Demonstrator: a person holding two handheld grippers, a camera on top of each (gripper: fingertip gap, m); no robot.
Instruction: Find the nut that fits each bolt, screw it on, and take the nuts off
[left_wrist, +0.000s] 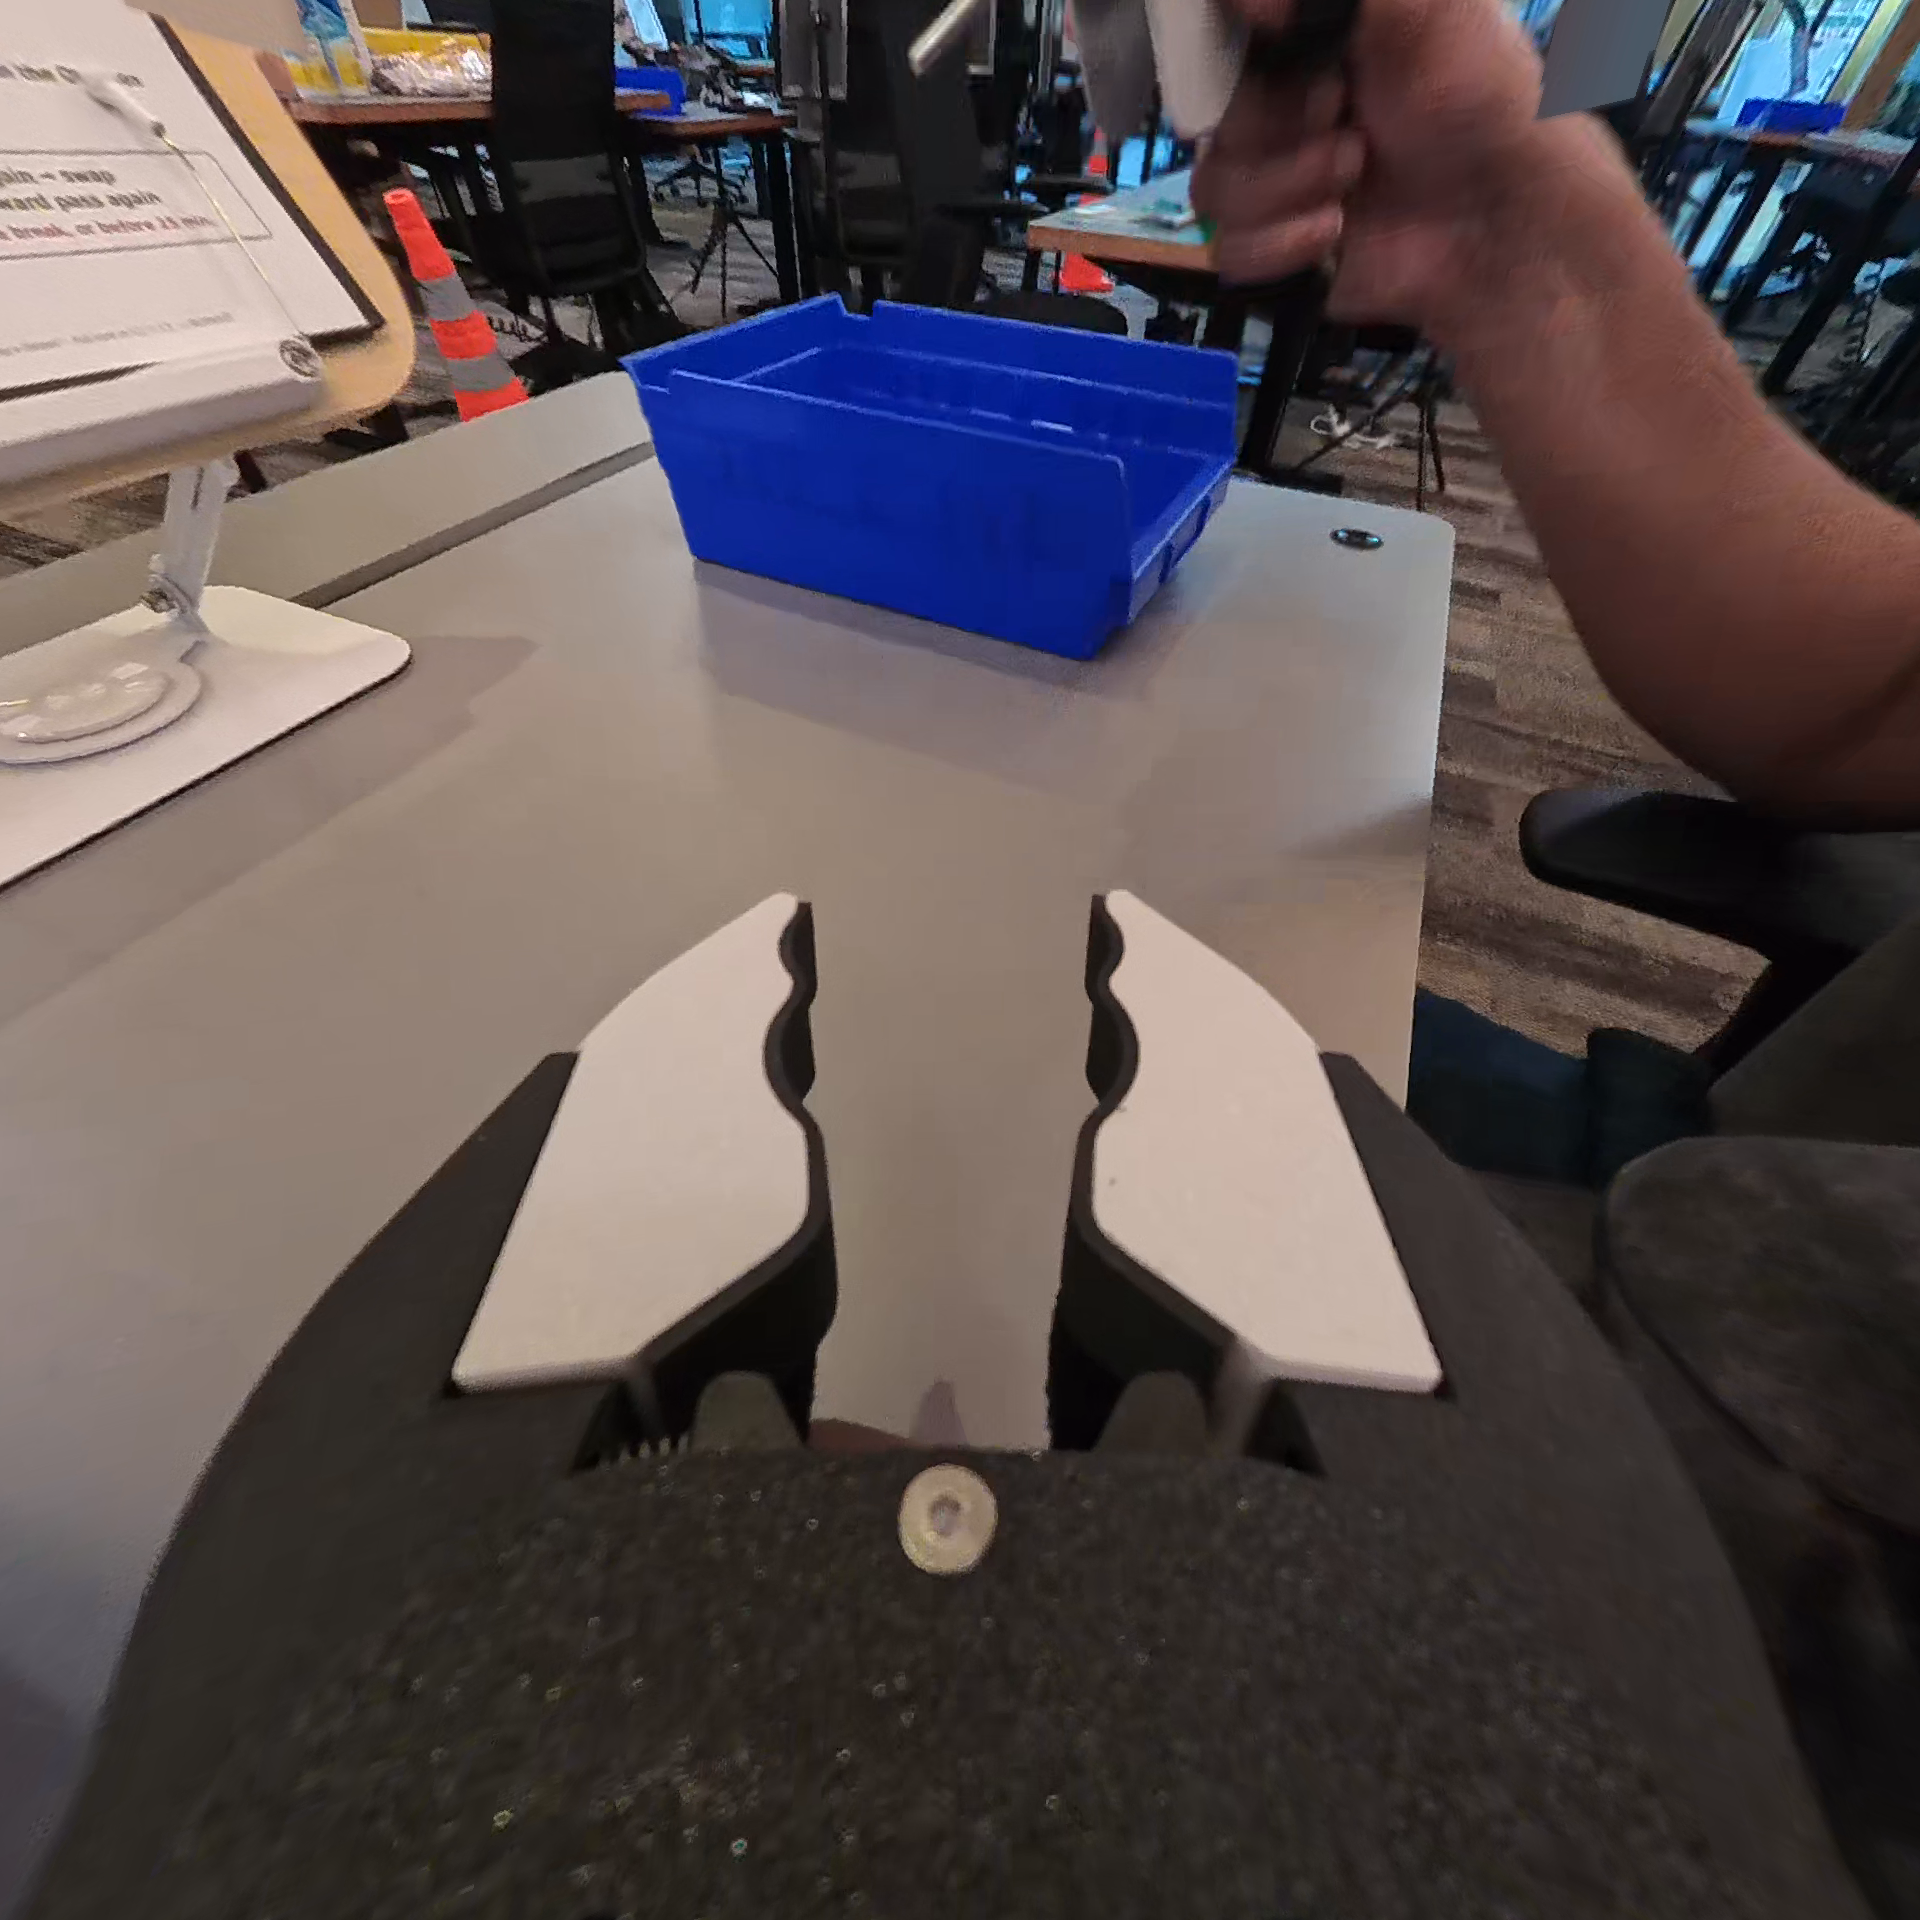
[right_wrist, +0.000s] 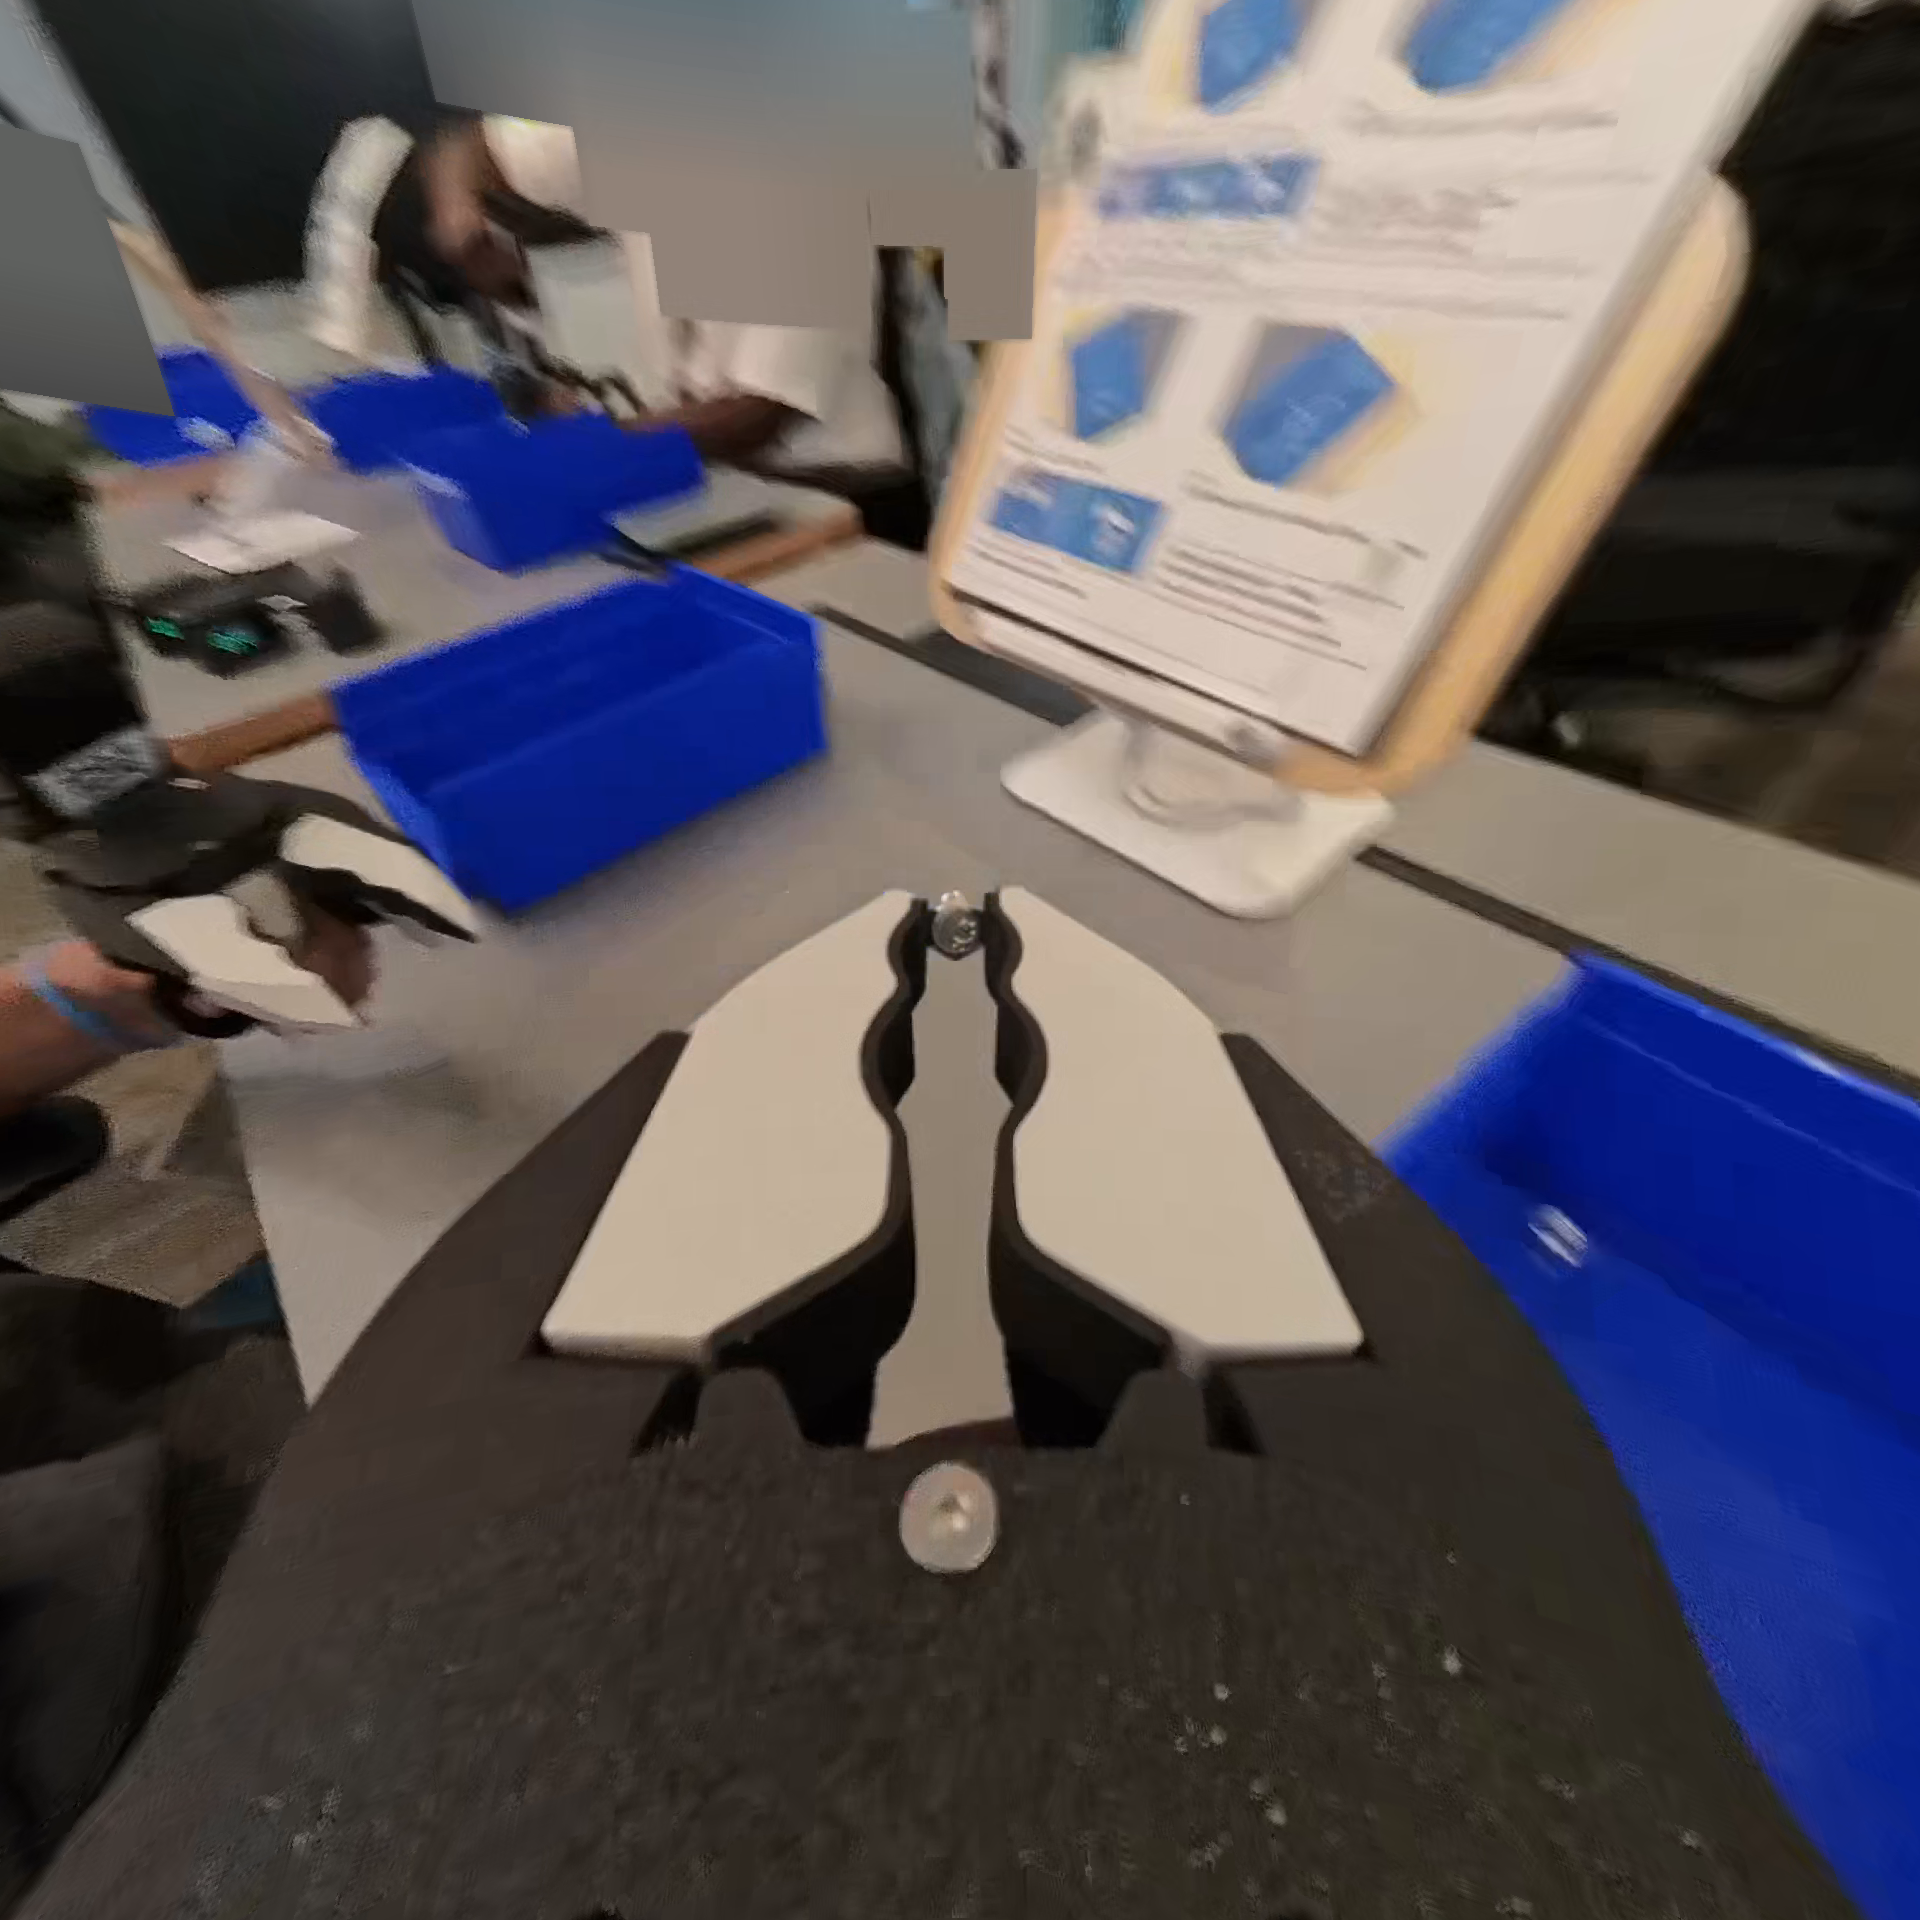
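Right wrist view: a small silver metal bolt (right_wrist: 954, 928) was pinched between the tips of the right hand-held gripper (right_wrist: 956, 914), raised above the grey table (right_wrist: 1143, 904). A blue plastic bin (right_wrist: 582, 727) stood beyond, a second blue bin (right_wrist: 1662, 1247) just to the right. The left hand-held gripper (left_wrist: 951, 935) was held wide apart and empty over the table.

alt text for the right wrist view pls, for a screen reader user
The right gripper pinches a small silver bolt at its fingertips above a grey table. Blue bins sit ahead left and at the right edge, a sign stand ahead right, and the left gripper at far left, all motion-blurred.
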